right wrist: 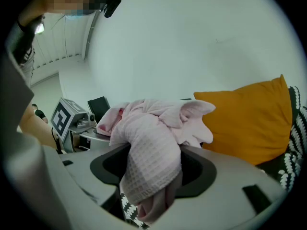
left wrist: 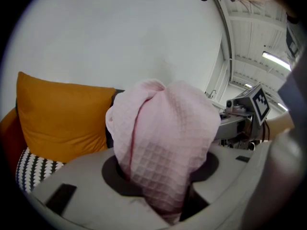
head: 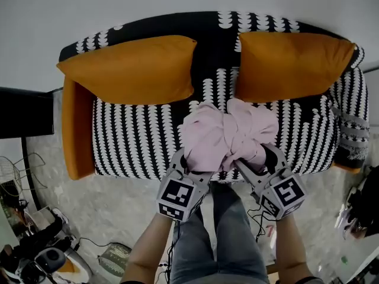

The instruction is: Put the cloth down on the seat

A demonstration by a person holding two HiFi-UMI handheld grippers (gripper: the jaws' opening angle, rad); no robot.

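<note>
A bunched pink waffle cloth [head: 228, 132] hangs over the front part of the black-and-white patterned sofa seat [head: 136, 141]. My left gripper [head: 188, 164] is shut on its left end and my right gripper [head: 257, 158] on its right end, side by side at the seat's front edge. In the left gripper view the cloth [left wrist: 163, 147] fills the gap between the jaws and billows up in front of the camera. In the right gripper view the cloth [right wrist: 148, 147] is pinched between the jaws and a fold hangs below them. Whether the cloth touches the seat is hidden.
Two orange cushions [head: 133, 70] [head: 290, 58] lean on the backrest. An orange armrest [head: 77, 129] closes the sofa's left end. A black box [head: 23, 111] stands left of it. A fan [head: 115, 256] and clutter lie on the floor. The person's legs [head: 228, 241] stand at the sofa's front.
</note>
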